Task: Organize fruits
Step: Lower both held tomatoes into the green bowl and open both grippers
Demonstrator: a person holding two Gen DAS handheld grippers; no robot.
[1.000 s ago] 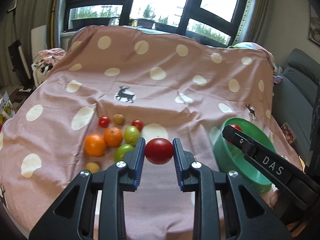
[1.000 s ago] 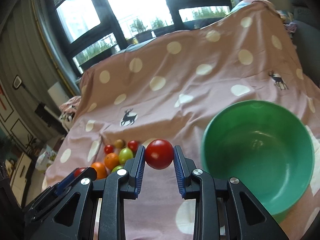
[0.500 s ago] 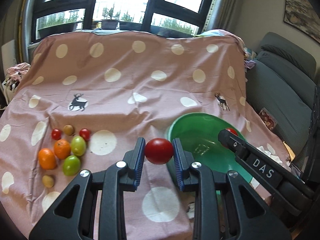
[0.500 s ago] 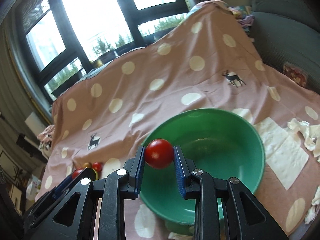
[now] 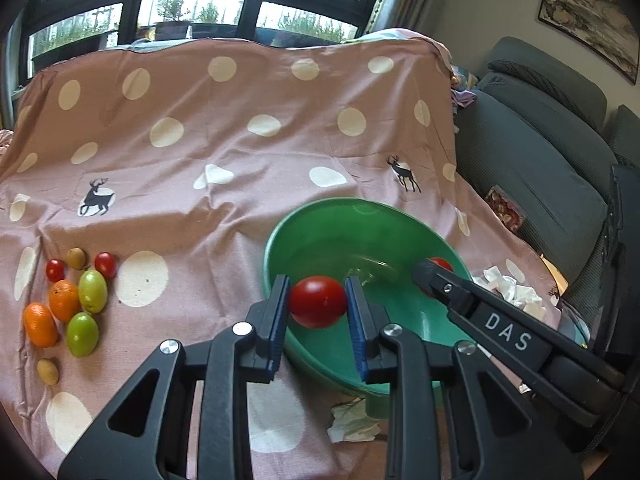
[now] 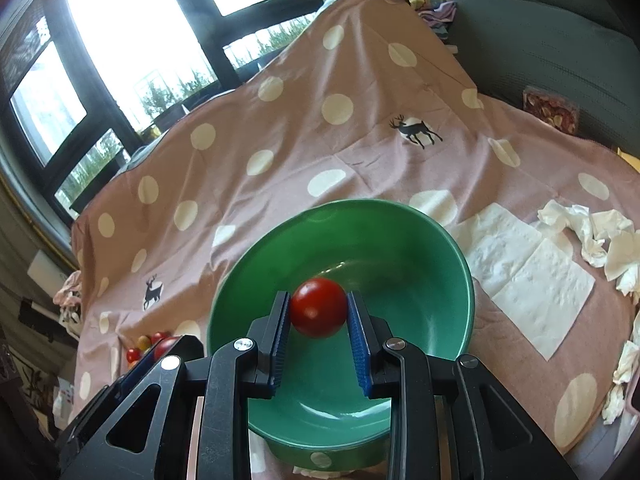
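Over the round green plastic bowl (image 6: 404, 240), both claws hang with fruit pinched between their blue pads. The right claw (image 6: 319, 312) grips a glossy red tomato (image 6: 318, 307) above the bowl's hollow. The left claw (image 5: 318, 304) clamps a second red tomato (image 5: 318, 301) over the bowl's near-left rim (image 5: 280, 240), not yet clear of it.

The bowl looks empty and sits on the pink polka-dot cloth (image 5: 240, 128) with deer prints. Far to its left lies the waiting pile: two oranges (image 5: 52, 312), two green fruits (image 5: 87, 308), small red tomatoes (image 5: 105, 264) and small brownish fruits (image 5: 48, 371). Crumpled white tissues (image 6: 588, 236) lie to the bowl's right.

The risks, as I judge them: letting go from this height could make a round tomato bounce off the hard bowl wall, or roll out. The left tomato, released over the rim, could strike the edge and drop onto the cloth. The two claws are close together, so lowering both at once could knock them or tip the light bowl on the soft, wrinkled cloth.
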